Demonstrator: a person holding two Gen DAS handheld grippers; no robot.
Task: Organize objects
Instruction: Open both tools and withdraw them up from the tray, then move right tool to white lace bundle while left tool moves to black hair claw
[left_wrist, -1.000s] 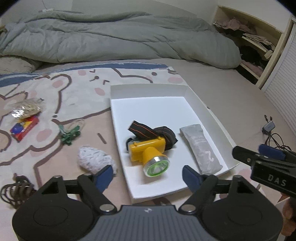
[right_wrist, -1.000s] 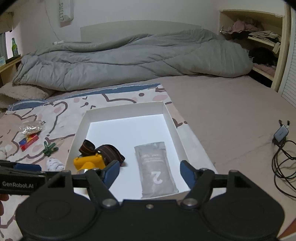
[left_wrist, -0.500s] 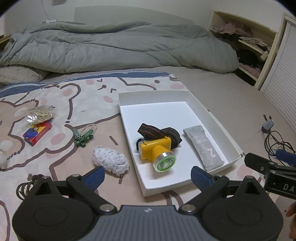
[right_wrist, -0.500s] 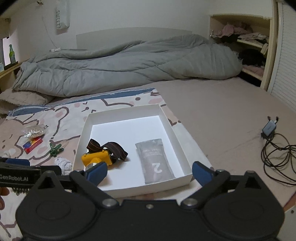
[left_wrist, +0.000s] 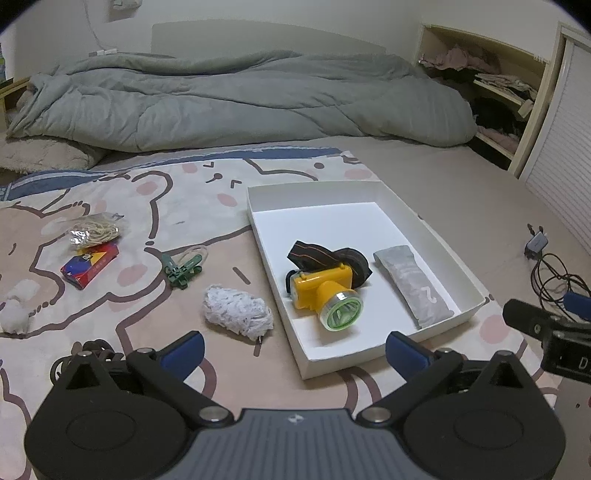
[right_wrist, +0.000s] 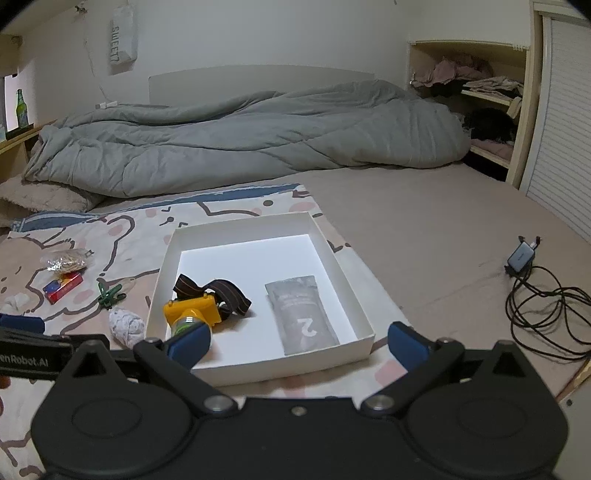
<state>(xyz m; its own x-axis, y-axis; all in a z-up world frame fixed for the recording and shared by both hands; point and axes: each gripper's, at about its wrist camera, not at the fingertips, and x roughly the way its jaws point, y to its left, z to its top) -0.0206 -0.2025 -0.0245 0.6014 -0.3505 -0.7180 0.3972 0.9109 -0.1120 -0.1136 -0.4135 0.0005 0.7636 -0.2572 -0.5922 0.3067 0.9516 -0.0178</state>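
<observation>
A white box (left_wrist: 476, 291) (right_wrist: 364, 347) lies on the bed and holds a yellow headlamp (left_wrist: 327, 295) (right_wrist: 195, 312) and a grey pouch marked 2 (left_wrist: 413, 286) (right_wrist: 301, 315). Left of the box lie a white mesh wad (left_wrist: 236, 312) (right_wrist: 125, 325), green clips (left_wrist: 183, 271) (right_wrist: 109, 293), a red and blue packet (left_wrist: 90, 264) (right_wrist: 62, 286), a bag of rubber bands (left_wrist: 94, 230) (right_wrist: 68, 258), white cotton balls (left_wrist: 16, 308) and a dark coiled cord (left_wrist: 92, 349). My left gripper (left_wrist: 293, 354) is open and empty, held near the box's front edge. My right gripper (right_wrist: 297, 347) is open and empty there too.
A grey duvet (left_wrist: 240, 99) is heaped across the back of the bed. A charger with black cable (right_wrist: 543, 295) lies on the sheet at the right. Shelves with clothes (right_wrist: 480, 92) stand at the far right. The other gripper shows at each view's edge.
Both grippers have drawn back and up from the box and opened wider. More of the bed and the loose items on the left has come into view.
</observation>
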